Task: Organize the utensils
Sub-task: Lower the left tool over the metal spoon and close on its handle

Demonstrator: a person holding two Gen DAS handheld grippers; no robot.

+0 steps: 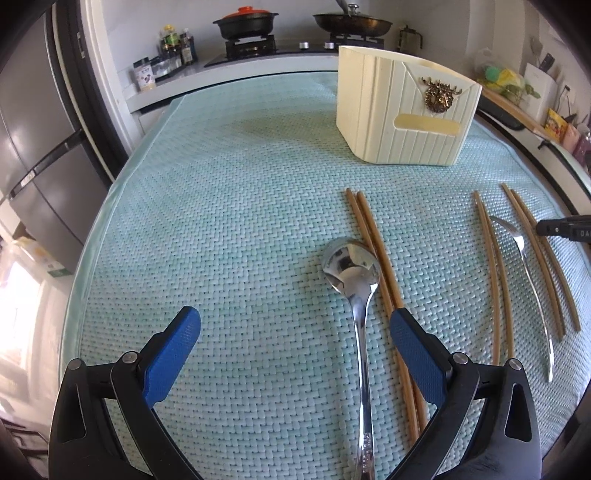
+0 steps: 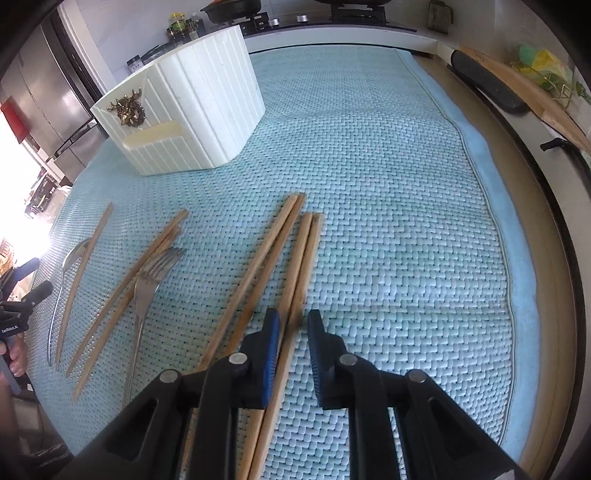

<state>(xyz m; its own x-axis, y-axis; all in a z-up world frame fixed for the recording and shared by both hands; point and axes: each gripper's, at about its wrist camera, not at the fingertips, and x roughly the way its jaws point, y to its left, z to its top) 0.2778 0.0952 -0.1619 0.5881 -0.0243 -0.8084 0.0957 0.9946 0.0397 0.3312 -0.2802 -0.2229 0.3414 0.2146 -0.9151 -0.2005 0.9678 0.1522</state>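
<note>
A cream ribbed utensil holder (image 1: 402, 110) stands at the back of the green mat; it also shows in the right wrist view (image 2: 184, 118). My left gripper (image 1: 295, 328) is open, low over the mat, with a steel spoon (image 1: 351, 269) lying between its fingers and a chopstick pair (image 1: 373, 251) under its right finger. My right gripper (image 2: 293, 328) is nearly closed around the rightmost chopstick pair (image 2: 304, 266), which lies on the mat between the blue pads. Another pair (image 2: 266, 254), a fork (image 2: 147, 284) and more chopsticks (image 2: 122, 288) lie to the left.
The woven green mat (image 1: 221, 221) covers the table. A stove with a black pot (image 1: 245, 24) and a pan (image 1: 351, 22) is behind it, with jars at the back left. A cutting board (image 2: 524, 88) lies along the right counter. A fridge (image 1: 33, 129) stands left.
</note>
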